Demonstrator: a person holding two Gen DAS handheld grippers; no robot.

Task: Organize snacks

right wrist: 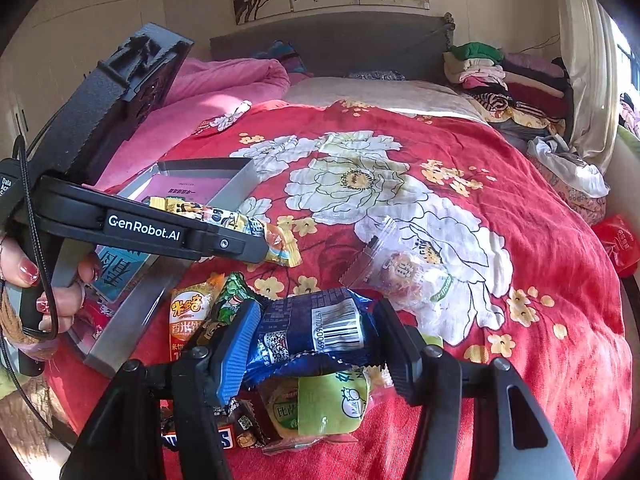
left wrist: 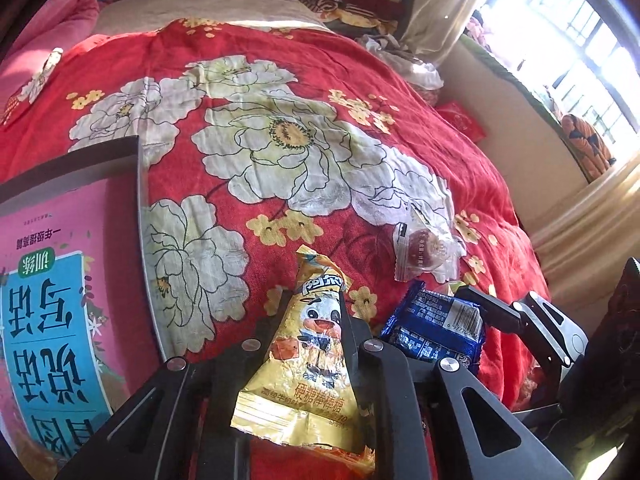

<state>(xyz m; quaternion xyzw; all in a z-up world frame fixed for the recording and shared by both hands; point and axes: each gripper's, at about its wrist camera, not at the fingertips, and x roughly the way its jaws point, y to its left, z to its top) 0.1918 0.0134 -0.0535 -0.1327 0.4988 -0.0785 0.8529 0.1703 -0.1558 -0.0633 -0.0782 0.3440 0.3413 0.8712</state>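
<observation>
My left gripper [left wrist: 312, 300] is shut on a yellow lollipop packet [left wrist: 304, 360] with a cartoon panda, held above the red floral bedspread [left wrist: 320, 80]. The right wrist view shows that same gripper [right wrist: 266, 250] from the side, the yellow packet [right wrist: 236, 218] sticking out past its tip over the tray's edge. My right gripper [right wrist: 318, 336] is shut on a blue barcode-printed snack packet [right wrist: 320, 326], squeezed between its blue pad and its black finger. The left view catches this blue packet [left wrist: 436, 328] at the lower right. A clear-wrapped pastry [right wrist: 404, 276] lies loose on the spread.
A grey tray [right wrist: 128, 332] holding a pink and blue book [left wrist: 60, 280] sits on the left of the bed. Below my right gripper lie several snacks: an orange rice-cracker packet [right wrist: 190, 316], a green packet [right wrist: 328, 404], a Snickers bar [right wrist: 200, 438]. Folded clothes [right wrist: 500, 80] are stacked at the back right.
</observation>
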